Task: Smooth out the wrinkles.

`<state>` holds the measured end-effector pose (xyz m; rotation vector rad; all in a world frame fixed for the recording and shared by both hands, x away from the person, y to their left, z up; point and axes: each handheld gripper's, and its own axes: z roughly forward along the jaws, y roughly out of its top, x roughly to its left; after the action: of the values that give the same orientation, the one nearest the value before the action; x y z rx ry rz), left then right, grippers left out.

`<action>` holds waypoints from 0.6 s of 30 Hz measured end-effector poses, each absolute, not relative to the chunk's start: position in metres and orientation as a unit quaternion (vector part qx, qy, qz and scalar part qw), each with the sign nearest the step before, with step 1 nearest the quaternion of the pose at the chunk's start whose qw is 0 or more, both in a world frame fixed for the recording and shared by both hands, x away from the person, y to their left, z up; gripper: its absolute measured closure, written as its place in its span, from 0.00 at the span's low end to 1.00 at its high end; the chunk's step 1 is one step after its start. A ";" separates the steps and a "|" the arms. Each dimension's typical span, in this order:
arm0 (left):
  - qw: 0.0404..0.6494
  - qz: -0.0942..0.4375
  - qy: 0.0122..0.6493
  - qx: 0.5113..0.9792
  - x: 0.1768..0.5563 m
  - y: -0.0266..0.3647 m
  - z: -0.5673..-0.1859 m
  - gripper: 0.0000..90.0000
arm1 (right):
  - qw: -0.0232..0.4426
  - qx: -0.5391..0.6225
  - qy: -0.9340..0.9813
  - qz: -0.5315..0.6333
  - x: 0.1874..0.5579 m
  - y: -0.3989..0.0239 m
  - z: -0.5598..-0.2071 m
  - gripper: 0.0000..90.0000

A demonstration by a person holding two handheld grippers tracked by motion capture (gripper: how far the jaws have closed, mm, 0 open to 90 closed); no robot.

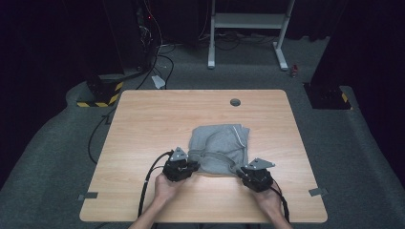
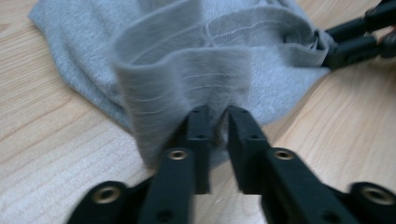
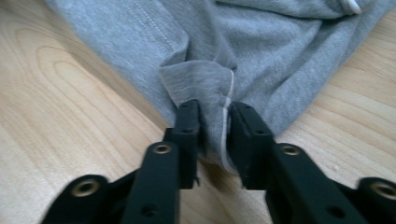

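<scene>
A grey folded garment [image 1: 219, 148] lies on the wooden table [image 1: 143, 124], a little right of its middle. My left gripper [image 1: 180, 168] is at the garment's near left corner. In the left gripper view its jaws stand slightly apart, with a raised fold of the grey garment [image 2: 187, 79] at their tips. My right gripper [image 1: 257, 175] is at the near right corner. A bunched fold of the grey garment [image 3: 205, 84] with a white cord [image 3: 229, 100] sits loosely between its parted jaws. The right gripper's black jaws [image 2: 359, 39] also appear at the far edge of the cloth.
A round cable hole [image 1: 235, 102] is in the table's far side. Black cables [image 1: 148, 183] trail from the grippers toward the near edge. Beyond the table are grey carpet, a white stand [image 1: 248, 28] and dark equipment with yellow-black tape [image 1: 102, 93].
</scene>
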<state>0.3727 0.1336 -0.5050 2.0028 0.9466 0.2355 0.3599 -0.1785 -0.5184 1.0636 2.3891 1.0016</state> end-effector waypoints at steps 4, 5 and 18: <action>0.470 0.106 0.391 0.784 0.368 0.141 -0.489 0.66 | 0.161 0.382 0.828 0.377 0.357 -0.185 -0.507 0.72; 0.473 0.110 0.396 0.779 0.368 0.143 -0.484 0.64 | 0.162 0.381 0.824 0.386 0.357 -0.188 -0.503 0.71; 0.416 0.114 0.461 0.775 0.432 0.133 -0.466 0.49 | 0.172 0.437 0.786 0.402 0.430 -0.172 -0.458 0.65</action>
<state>0.4322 0.1328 -0.4657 1.9469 1.1582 0.2866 0.4301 -0.1720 -0.4581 1.2411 2.2298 1.1418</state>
